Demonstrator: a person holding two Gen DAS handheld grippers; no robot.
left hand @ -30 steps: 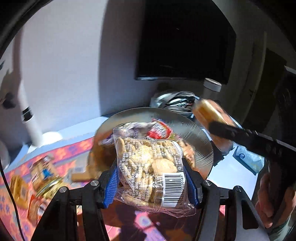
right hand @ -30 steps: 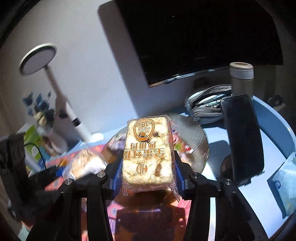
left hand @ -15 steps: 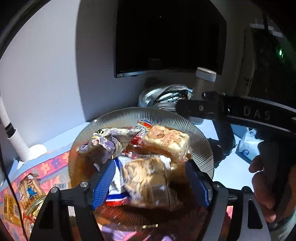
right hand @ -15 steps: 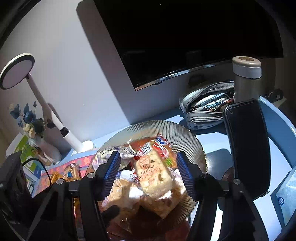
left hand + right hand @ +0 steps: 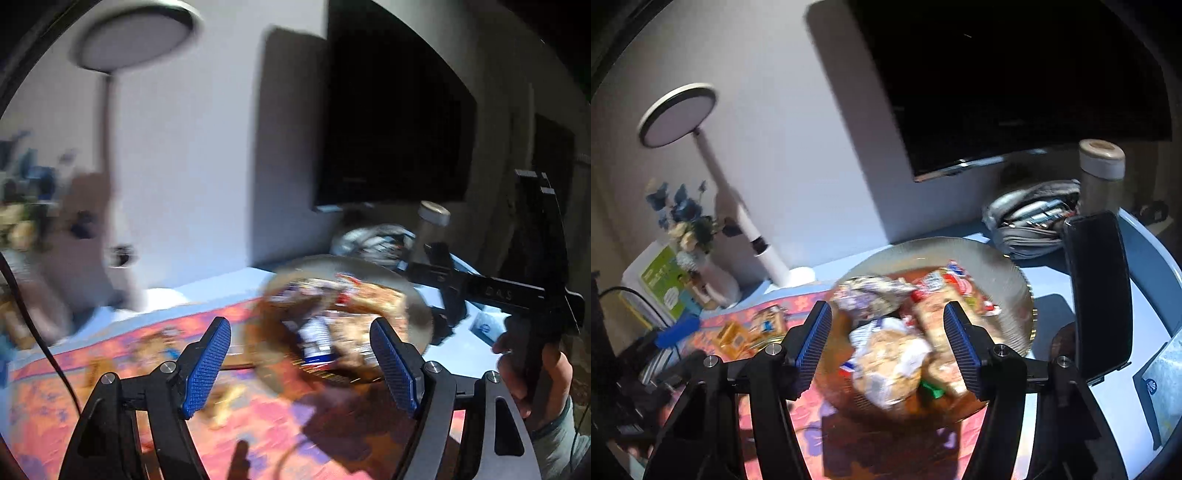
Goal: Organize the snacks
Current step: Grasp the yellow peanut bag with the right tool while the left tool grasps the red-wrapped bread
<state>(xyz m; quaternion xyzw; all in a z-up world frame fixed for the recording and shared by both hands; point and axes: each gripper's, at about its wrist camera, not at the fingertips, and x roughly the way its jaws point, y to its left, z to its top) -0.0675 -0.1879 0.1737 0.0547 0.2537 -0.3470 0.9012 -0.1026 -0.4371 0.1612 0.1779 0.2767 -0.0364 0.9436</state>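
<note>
A ribbed glass plate (image 5: 1015, 280) on the patterned mat holds several snack packs, among them a clear bag of biscuits (image 5: 890, 365) and a long egg-cake pack (image 5: 938, 317). My right gripper (image 5: 886, 317) hovers over the plate's near side, open, with nothing between its blue pads. My left gripper (image 5: 299, 332) is open and holds nothing, above the mat left of the plate (image 5: 417, 295); its view is motion-blurred. A hand (image 5: 517, 369) carries the right gripper (image 5: 480, 291) at that view's right edge. A few loose snacks (image 5: 768, 321) lie on the mat to the left.
Behind the plate stand a dark monitor (image 5: 1015, 92), an open pencil case (image 5: 1030, 221), a steel bottle (image 5: 1102, 170) and a phone on a stand (image 5: 1100, 291). A round-headed lamp (image 5: 677, 114) and a flower vase (image 5: 713, 277) sit at the left. A tissue pack (image 5: 1163, 380) lies at the right.
Both grippers let go of their packs, which now lie in the plate, and opened. The left gripper has swung back and to the left; the right one drew back slightly.
</note>
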